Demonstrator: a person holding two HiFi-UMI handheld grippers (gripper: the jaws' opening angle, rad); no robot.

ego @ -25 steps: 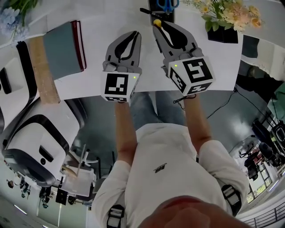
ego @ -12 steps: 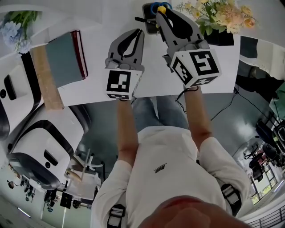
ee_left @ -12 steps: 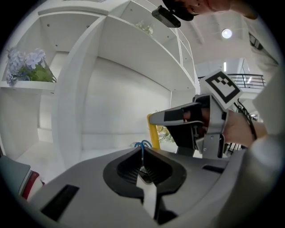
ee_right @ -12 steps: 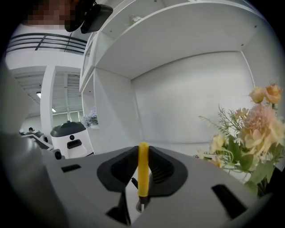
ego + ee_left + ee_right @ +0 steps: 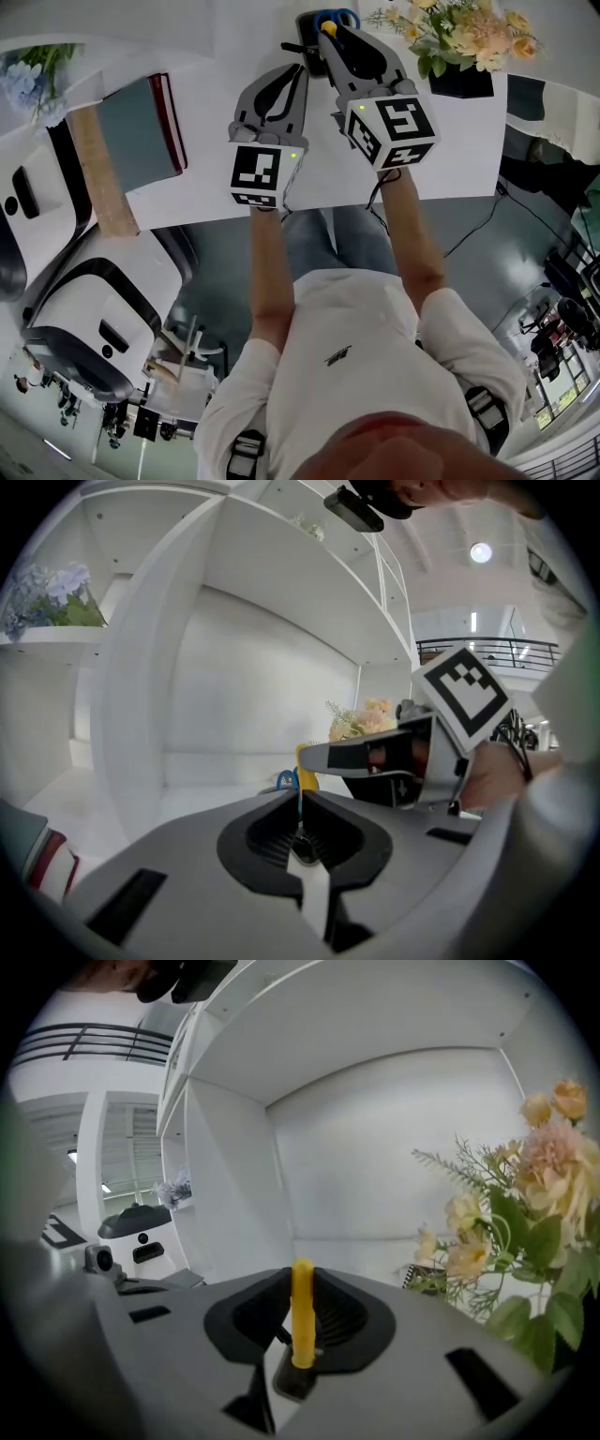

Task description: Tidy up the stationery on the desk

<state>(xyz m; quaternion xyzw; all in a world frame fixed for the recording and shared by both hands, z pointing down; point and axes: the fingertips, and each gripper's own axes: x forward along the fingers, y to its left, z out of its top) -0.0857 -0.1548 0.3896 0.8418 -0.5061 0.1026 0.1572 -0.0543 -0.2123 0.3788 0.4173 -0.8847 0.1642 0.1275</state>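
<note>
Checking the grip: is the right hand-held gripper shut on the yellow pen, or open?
Shut: the right hand-held gripper clamps the yellow pen between its jaws, both touching it.

The place reads as an office-style workstation set inside a large, open robotics lab or demo hall. The left gripper [image 5: 298, 67] and the right gripper [image 5: 328, 28] are held over a white desk [image 5: 450, 141] that backs onto white built-in shelving [image 5: 281, 583]. A grey notebook [image 5: 136, 117] lies well to the left of the left gripper, blue-handled scissors [image 5: 349, 13] sit just beyond the right gripper, and a bouquet of pale flowers [image 5: 469, 33] stands to its right. On the left gripper's side, bulky white machines [image 5: 84, 309] stand on the grey floor. High beyond the grippers are a railed upper gallery [image 5: 487, 649] and a round ceiling lamp [image 5: 481, 552].
</note>
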